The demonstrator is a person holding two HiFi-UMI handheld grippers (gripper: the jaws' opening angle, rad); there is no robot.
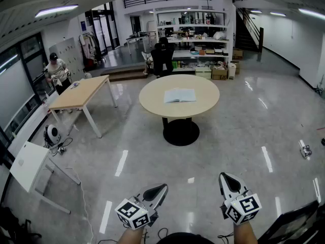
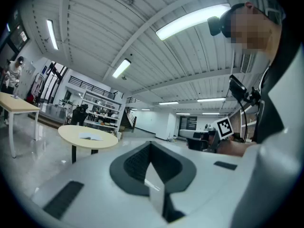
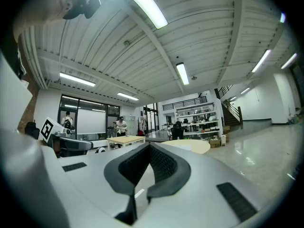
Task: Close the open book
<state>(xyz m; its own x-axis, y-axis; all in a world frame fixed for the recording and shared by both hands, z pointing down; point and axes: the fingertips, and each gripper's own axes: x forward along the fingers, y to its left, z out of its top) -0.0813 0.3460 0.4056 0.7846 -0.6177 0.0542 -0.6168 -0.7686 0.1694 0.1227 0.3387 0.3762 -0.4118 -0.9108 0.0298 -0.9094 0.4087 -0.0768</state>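
Book (image 1: 180, 95) lies open on table (image 1: 152, 101), far from empty, closed left tool (image 1: 161, 188) and right tool (image 1: 226, 178).

book (image 1: 180, 95) on round table (image 1: 152, 103); rectangular table (image 1: 84, 91) to its left

left claw (image 1: 161, 188): being held level, jaws being pressed together on nothing | right claw (image 1: 226, 181): being held level beside it, jaws being pressed together on nothing
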